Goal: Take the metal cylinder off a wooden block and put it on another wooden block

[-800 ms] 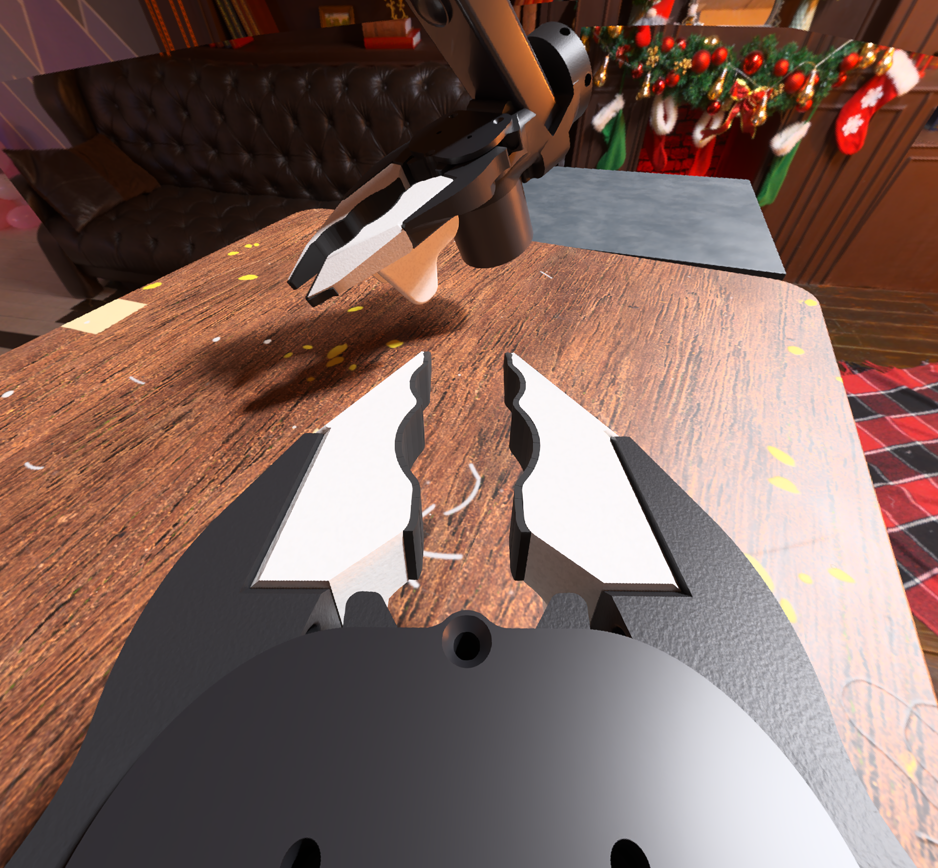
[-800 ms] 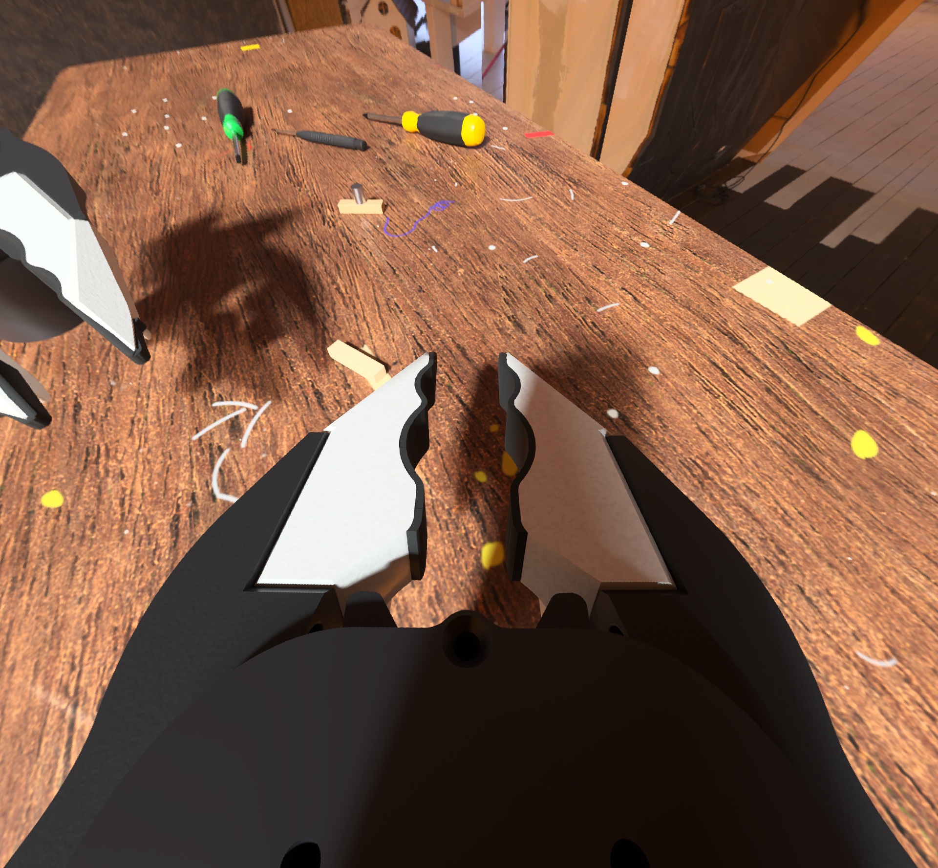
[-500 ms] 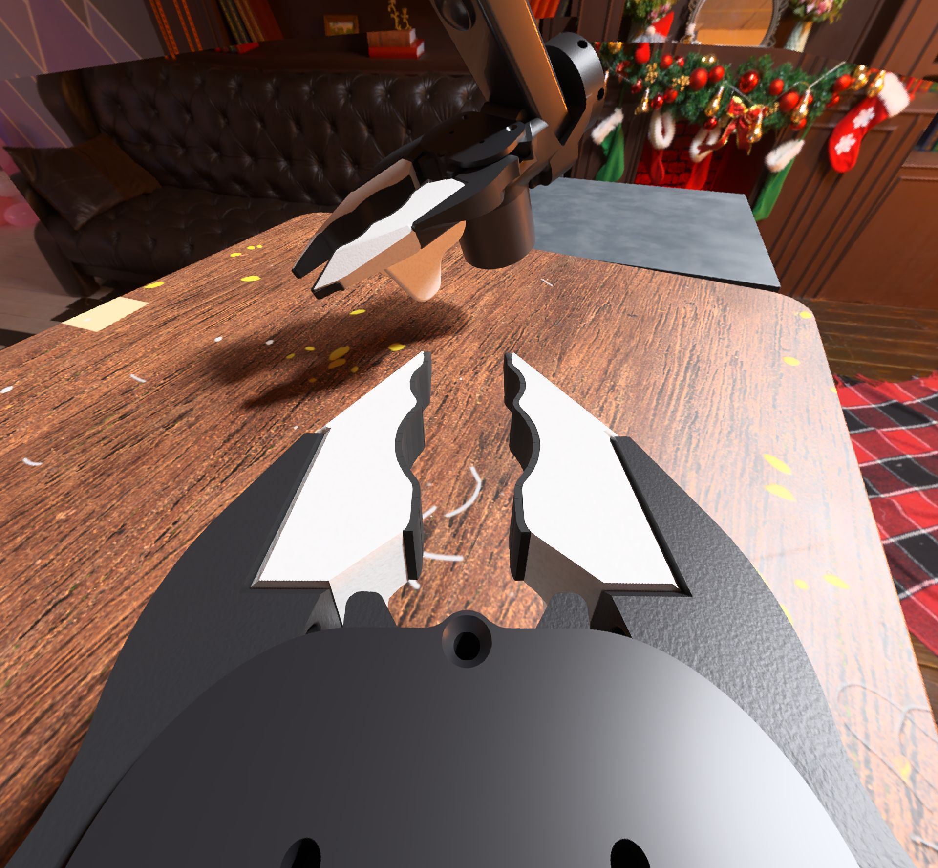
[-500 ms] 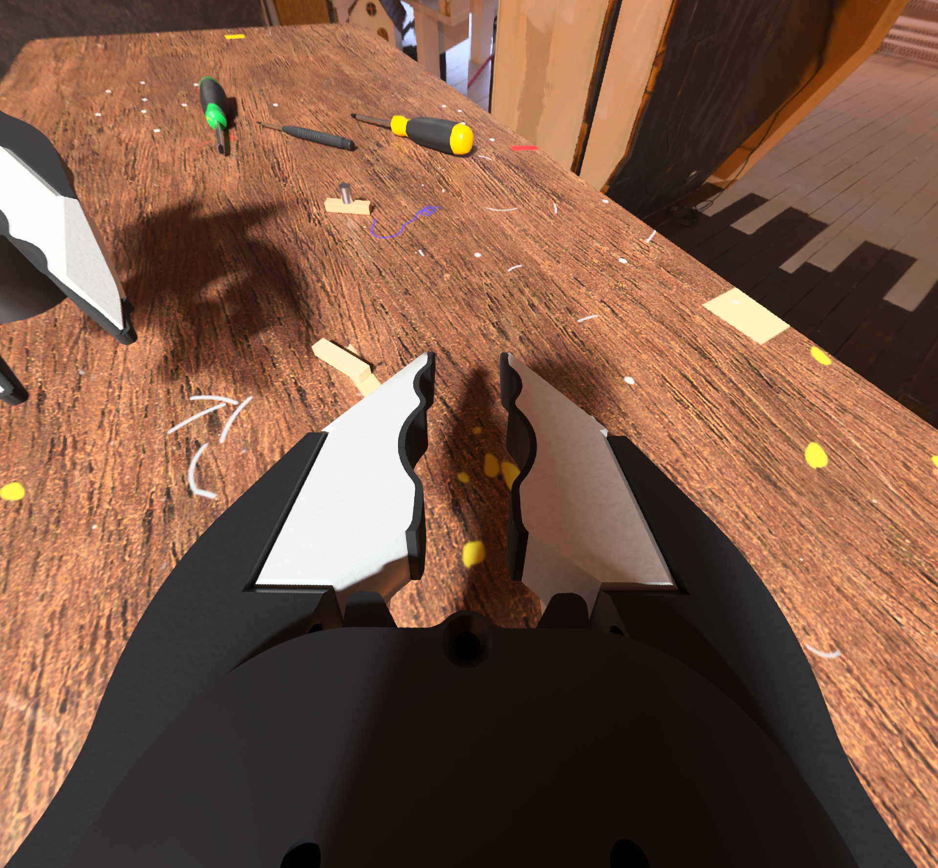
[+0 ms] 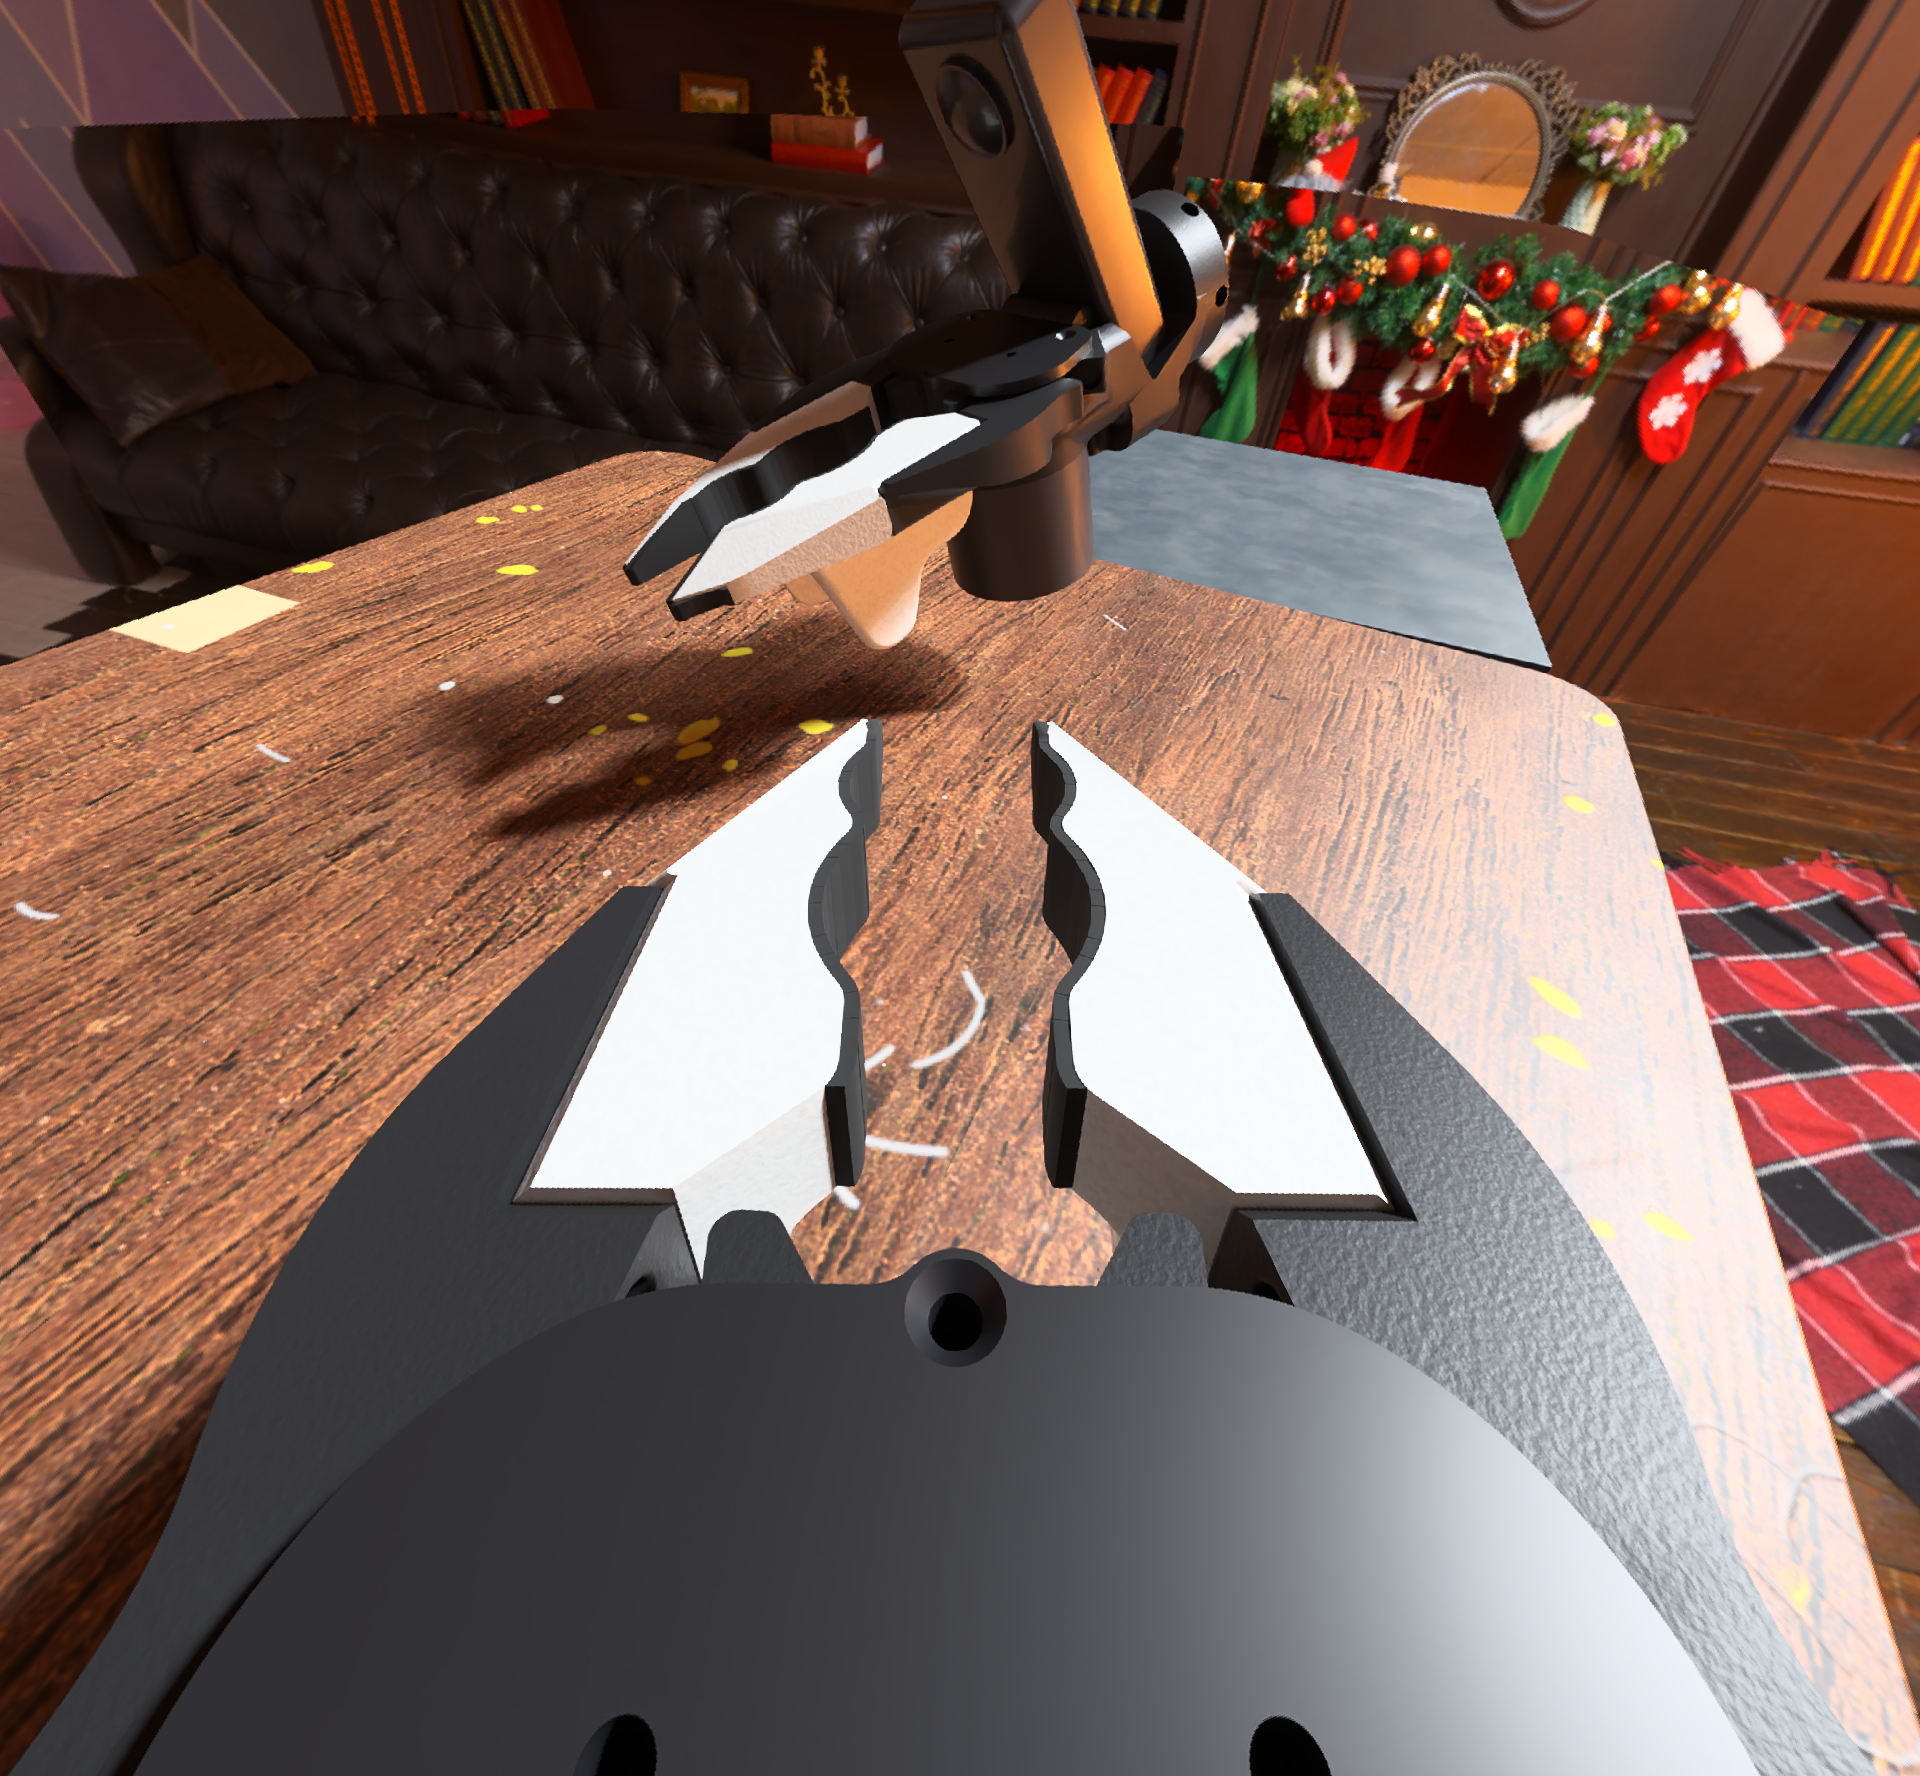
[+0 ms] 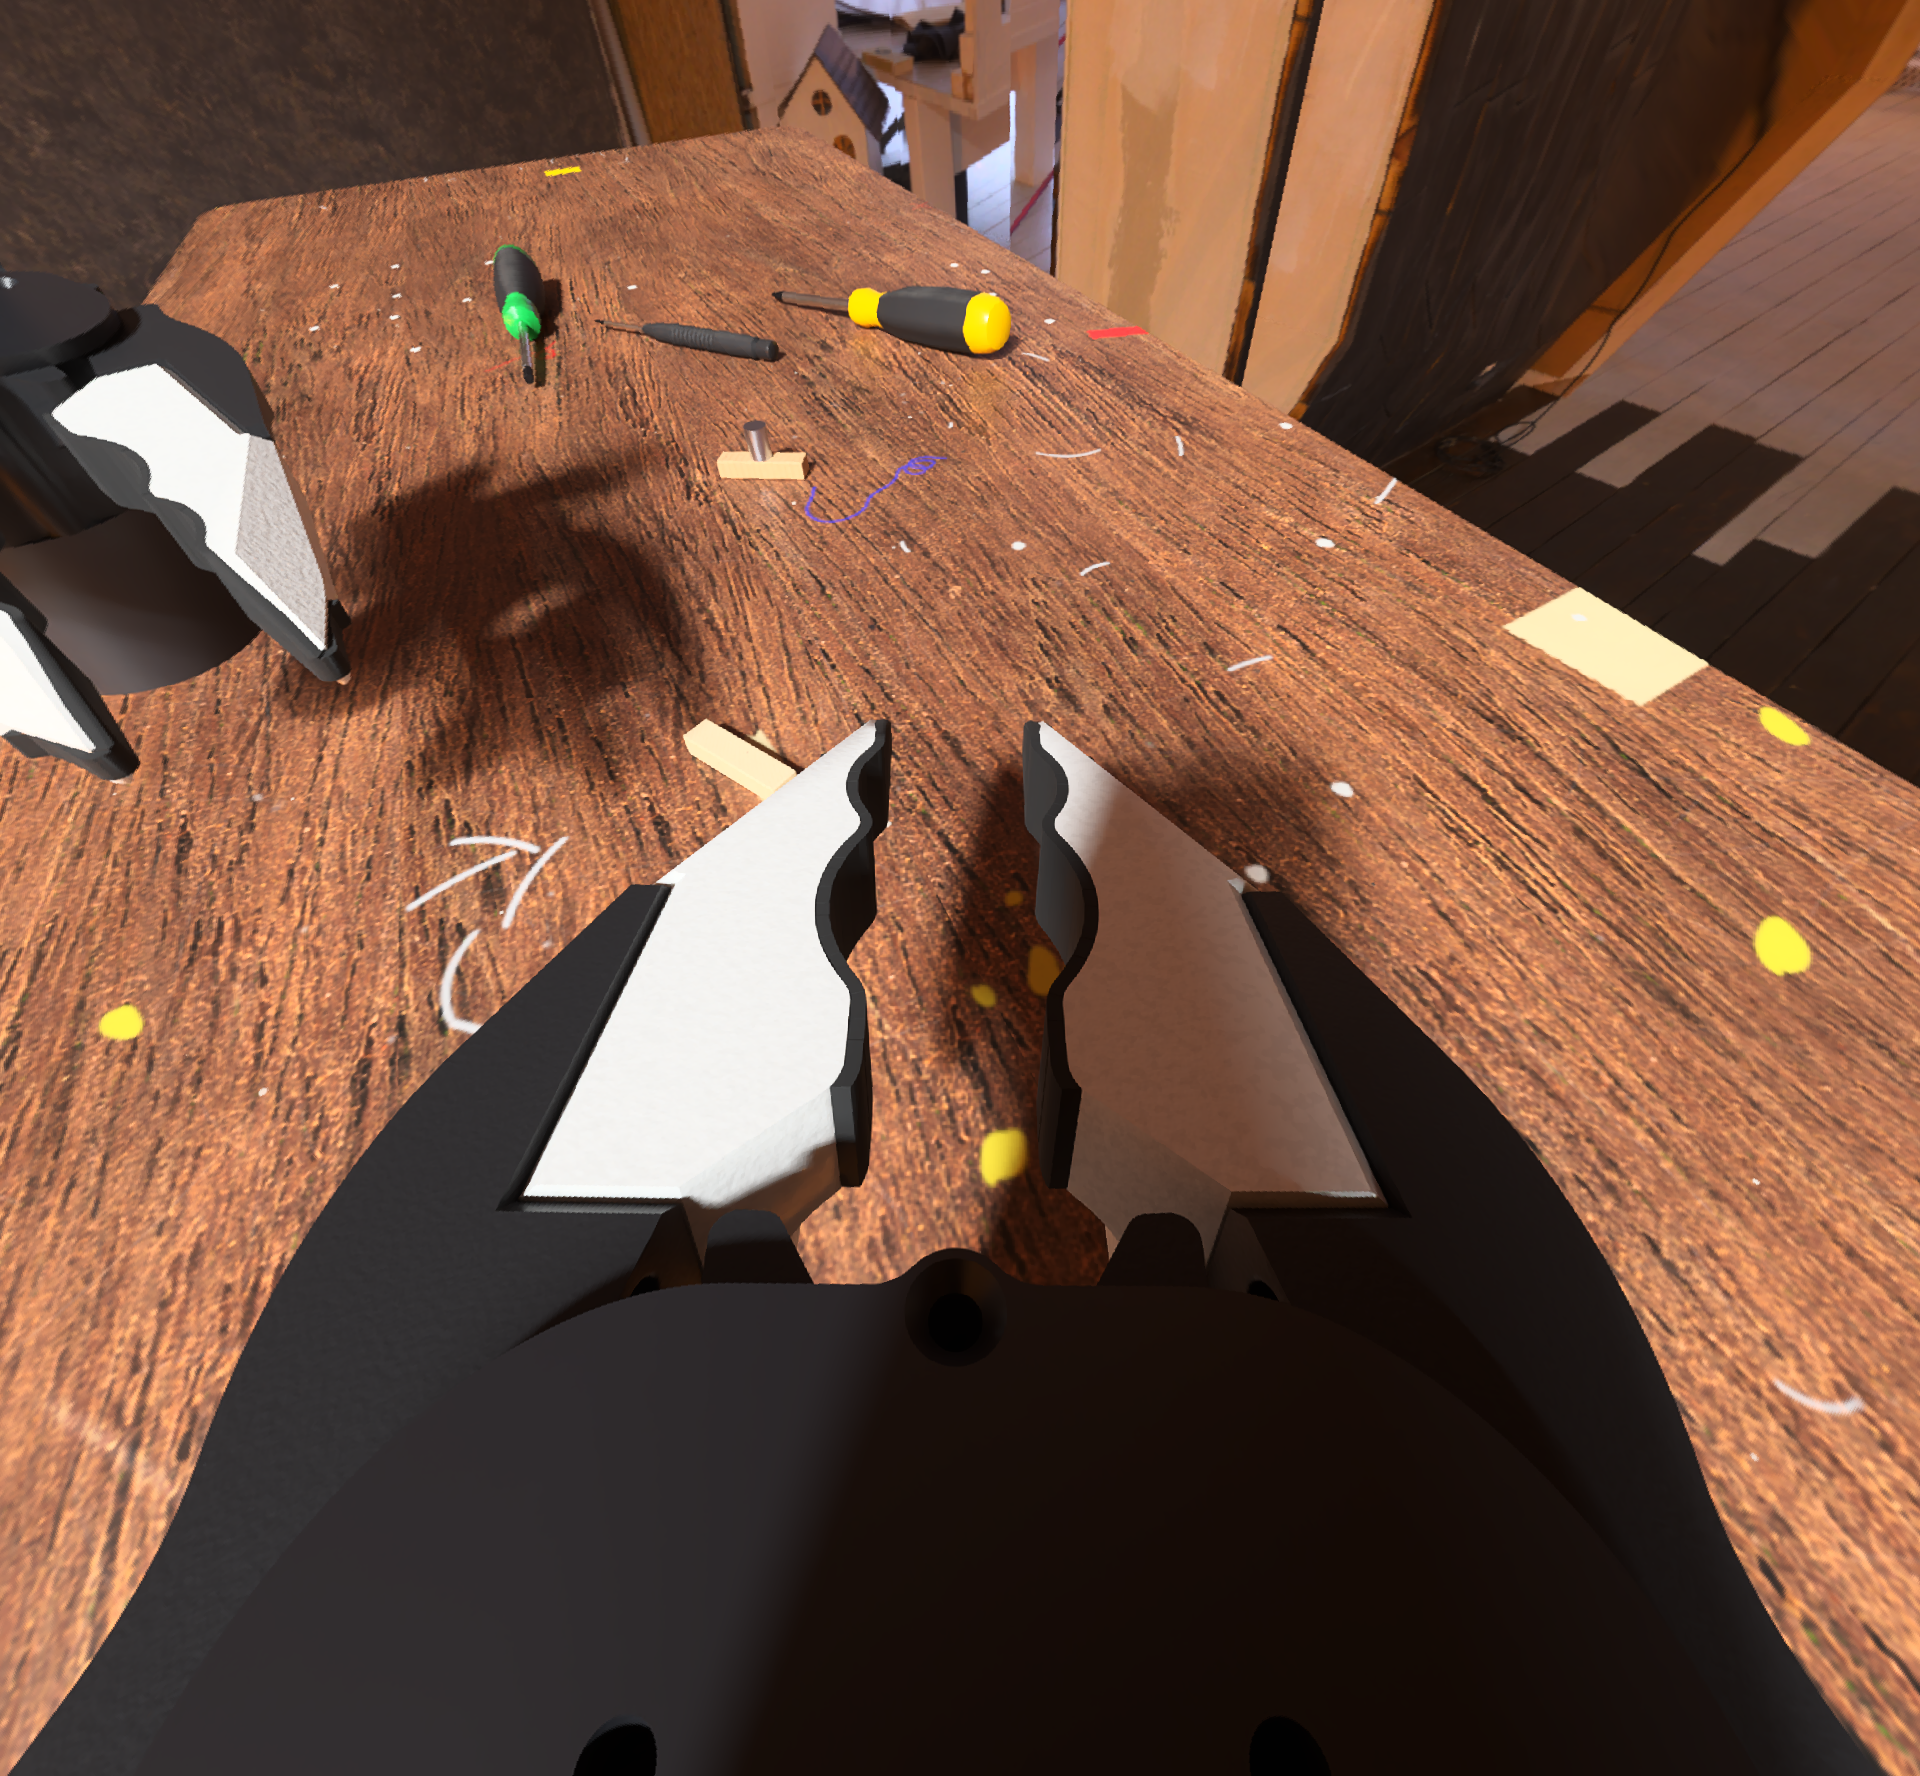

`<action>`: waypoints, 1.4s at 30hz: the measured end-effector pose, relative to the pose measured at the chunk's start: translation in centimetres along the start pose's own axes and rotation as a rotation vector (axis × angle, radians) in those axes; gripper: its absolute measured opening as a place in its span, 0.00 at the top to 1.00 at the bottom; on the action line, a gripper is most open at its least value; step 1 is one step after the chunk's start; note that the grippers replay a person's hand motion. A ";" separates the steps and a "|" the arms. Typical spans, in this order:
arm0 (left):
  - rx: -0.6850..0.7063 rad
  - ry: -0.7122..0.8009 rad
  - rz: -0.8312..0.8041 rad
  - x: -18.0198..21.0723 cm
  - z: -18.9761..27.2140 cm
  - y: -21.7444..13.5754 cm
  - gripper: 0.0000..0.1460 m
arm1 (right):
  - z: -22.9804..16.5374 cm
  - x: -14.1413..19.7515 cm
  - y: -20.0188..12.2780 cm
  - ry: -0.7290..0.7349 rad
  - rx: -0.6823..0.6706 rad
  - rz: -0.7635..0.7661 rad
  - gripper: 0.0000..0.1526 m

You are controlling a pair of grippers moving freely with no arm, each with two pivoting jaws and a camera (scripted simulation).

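Note:
In the right wrist view a small metal cylinder [image 6: 755,440] stands upright on a pale wooden block [image 6: 762,464] in the middle of the table, well beyond my right gripper [image 6: 956,729], which is open and empty above the table. A second pale wooden block [image 6: 732,752] lies just left of its left fingertip, partly hidden by it. My left gripper [image 5: 956,729] is open and empty over bare table; it also shows at the left edge of the right wrist view [image 6: 223,718]. The right gripper [image 5: 655,588] hovers ahead in the left wrist view.
A green-handled screwdriver [image 6: 516,303], a thin black screwdriver [image 6: 707,339] and a yellow-and-black screwdriver [image 6: 925,318] lie at the far end of the wooden table [image 6: 1351,895]. A grey mat [image 5: 1299,531] lies on the opposite end. The table edge runs along the right.
Both views have tilted up slightly, so more of the room behind the table shows. Both grippers stay open and hold nothing. The cylinder and blocks have not moved.

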State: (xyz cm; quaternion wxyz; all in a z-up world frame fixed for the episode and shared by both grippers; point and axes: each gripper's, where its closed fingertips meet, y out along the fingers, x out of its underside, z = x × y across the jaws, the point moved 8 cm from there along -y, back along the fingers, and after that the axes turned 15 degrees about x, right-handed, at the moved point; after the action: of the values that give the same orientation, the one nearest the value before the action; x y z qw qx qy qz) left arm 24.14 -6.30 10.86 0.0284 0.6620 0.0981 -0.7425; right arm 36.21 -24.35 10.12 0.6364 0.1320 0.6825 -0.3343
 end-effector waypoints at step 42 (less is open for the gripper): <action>-0.041 0.026 -0.013 0.0 0.1 0.1 0.66 | -0.3 0.4 0.7 -0.028 -0.007 -0.054 0.82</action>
State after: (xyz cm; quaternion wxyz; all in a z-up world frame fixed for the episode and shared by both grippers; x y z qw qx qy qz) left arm 24.04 -6.38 10.86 0.0361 0.6702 0.1180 -0.7319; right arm 36.36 -23.72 9.49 0.6370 0.1065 0.6781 -0.3507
